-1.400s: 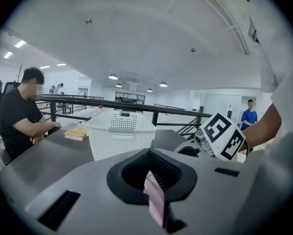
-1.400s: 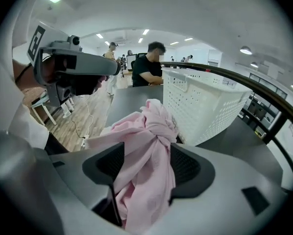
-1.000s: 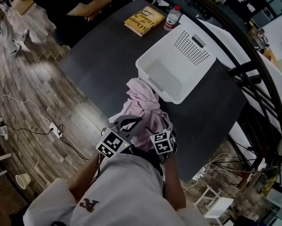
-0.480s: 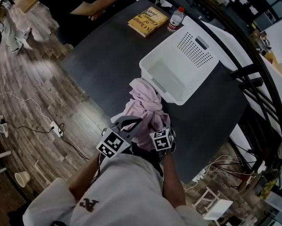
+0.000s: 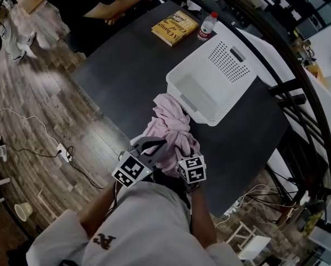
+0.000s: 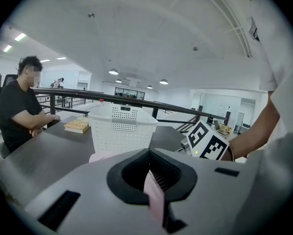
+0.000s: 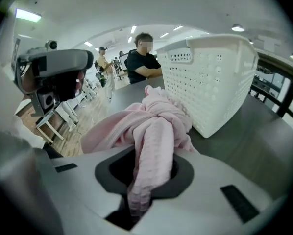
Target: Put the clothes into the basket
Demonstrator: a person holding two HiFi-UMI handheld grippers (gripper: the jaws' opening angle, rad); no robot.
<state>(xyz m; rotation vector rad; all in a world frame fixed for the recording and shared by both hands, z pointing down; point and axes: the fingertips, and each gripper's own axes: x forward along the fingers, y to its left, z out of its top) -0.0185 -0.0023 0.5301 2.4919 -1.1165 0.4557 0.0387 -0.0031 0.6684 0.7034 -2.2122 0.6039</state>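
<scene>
A crumpled pink garment (image 5: 168,127) lies on the dark table (image 5: 127,76), against the near wall of the white perforated basket (image 5: 215,77). Both grippers are at the garment's near end. My left gripper (image 5: 153,147) is shut on a thin pink fold (image 6: 154,198). My right gripper (image 5: 186,155) is closing its jaws, and a thick twist of the pink garment (image 7: 154,146) runs down between them and is pinched there. In the right gripper view the basket (image 7: 212,77) stands just behind the cloth. The basket holds nothing that I can see.
A yellow book (image 5: 175,26) and a plastic bottle (image 5: 207,25) lie at the table's far end, where a person in black (image 5: 93,4) sits. A dark railing (image 5: 298,87) curves along the right. Cables and a paper cup (image 5: 22,209) lie on the wooden floor to the left.
The right gripper's marker cube has shifted slightly lower and to the right at the garment's end. Garment, basket and left gripper stay about where they were.
</scene>
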